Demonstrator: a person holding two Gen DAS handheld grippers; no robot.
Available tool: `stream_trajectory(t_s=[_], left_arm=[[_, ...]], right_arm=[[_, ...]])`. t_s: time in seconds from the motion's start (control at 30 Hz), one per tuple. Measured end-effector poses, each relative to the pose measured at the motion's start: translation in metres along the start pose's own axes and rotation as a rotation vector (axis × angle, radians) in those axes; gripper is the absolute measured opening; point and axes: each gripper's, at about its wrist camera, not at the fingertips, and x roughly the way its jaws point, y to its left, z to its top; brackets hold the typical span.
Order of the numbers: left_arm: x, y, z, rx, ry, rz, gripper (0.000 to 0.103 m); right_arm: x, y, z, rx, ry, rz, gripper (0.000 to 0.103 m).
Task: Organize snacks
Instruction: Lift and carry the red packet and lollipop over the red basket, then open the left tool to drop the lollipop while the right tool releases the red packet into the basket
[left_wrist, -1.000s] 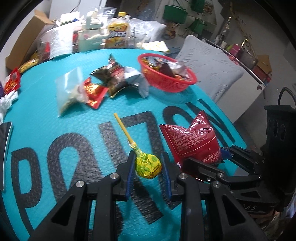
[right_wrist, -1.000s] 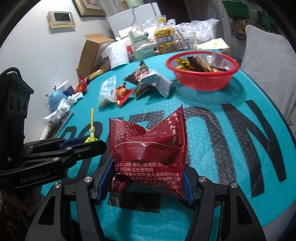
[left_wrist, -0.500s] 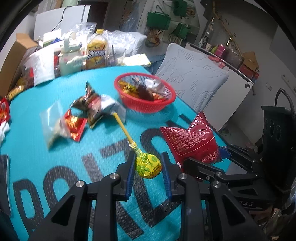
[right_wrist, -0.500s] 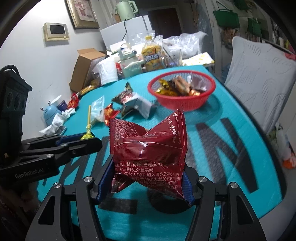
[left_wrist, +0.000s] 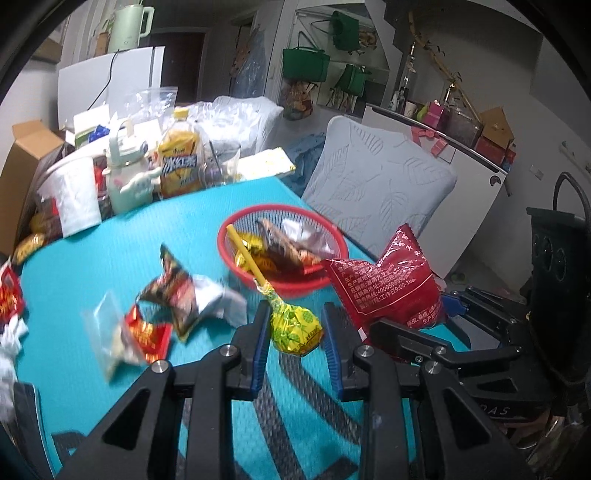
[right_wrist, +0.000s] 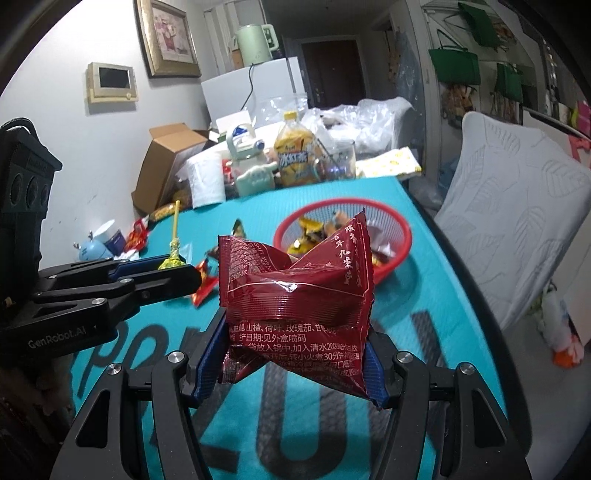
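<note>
You have lifted both loads off the teal table (left_wrist: 110, 240) and swung them toward the red basket (left_wrist: 334, 242), which a second ago sat far up the table and now lies just past your fingertips. Your left gripper (left_wrist: 293, 332) is closed narrowly on the wrapped head of the yellow lollipop (left_wrist: 293, 326), its stick slanting up and away so that it crosses the basket's near rim in the left wrist view. Your right gripper (right_wrist: 291, 360) is clamped on the lower part of the red packet (right_wrist: 295, 291), which stands up crumpled between the blue pads (right_wrist: 373, 369) and hides part of the basket behind it. Neither snack has slipped in its grip during the lift.

What this means for you: the pick-up is finished for both items and you are in the carry, close to the drop. The basket already holds several wrapped snacks, so there is room but not a bare floor. Both items look to be short of the basket rather than over it, so you likely need to carry forward before opening. Several loose packets (left_wrist: 177, 295) lie on the table to the left, near the basket, not yet gathered
</note>
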Motion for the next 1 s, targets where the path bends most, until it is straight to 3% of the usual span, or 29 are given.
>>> stream_trajectory(t_s=[0.37,0.67,1.0], left_arm=[[0.036,-0.004,0.047,0.044,-0.035,0.03,0.026],[0.089,0.001,0.067,0.046,-0.008,0.042,0.026],[0.147,0.007,0.054,0.045,0.114,0.016,0.026]], right_arm=[[0.016,-0.032,0.048,-0.011,-0.06,-0.041,0.064],[0.052,-0.07,0.074,0.002,-0.053,-0.103,0.064],[0.091,-0.091,0.08,0.029,-0.019,-0.123,0.064]])
